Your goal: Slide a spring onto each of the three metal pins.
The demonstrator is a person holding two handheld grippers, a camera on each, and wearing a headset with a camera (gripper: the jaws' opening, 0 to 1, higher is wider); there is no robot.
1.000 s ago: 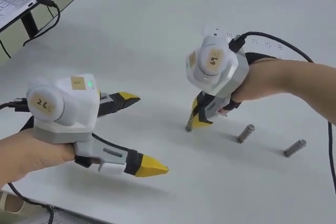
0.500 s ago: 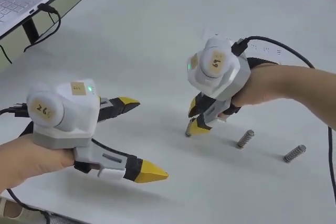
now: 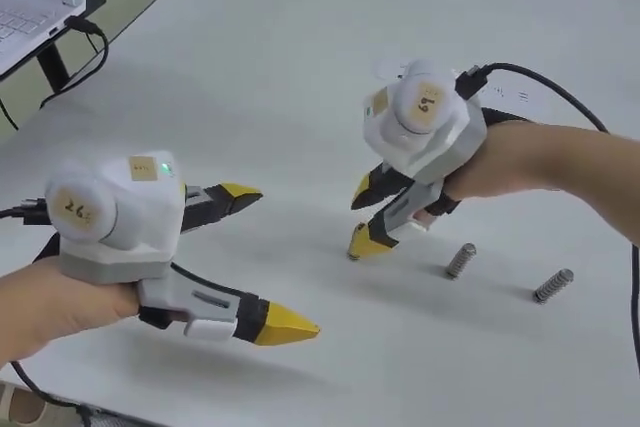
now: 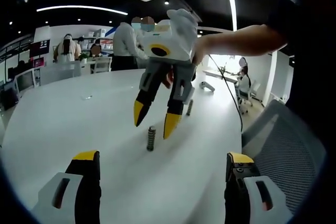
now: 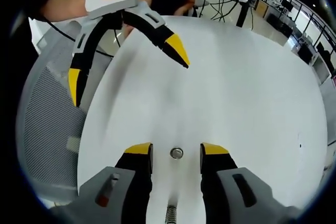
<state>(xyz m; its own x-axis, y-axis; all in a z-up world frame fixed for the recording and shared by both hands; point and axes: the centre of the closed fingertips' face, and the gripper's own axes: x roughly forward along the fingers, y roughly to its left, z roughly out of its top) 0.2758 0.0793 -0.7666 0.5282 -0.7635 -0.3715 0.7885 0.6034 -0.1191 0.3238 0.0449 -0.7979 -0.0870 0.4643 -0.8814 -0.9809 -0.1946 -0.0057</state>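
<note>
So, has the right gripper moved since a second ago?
Yes. The right gripper has spread its jaws open around the end spring; against the middle spring it has not shifted.
</note>
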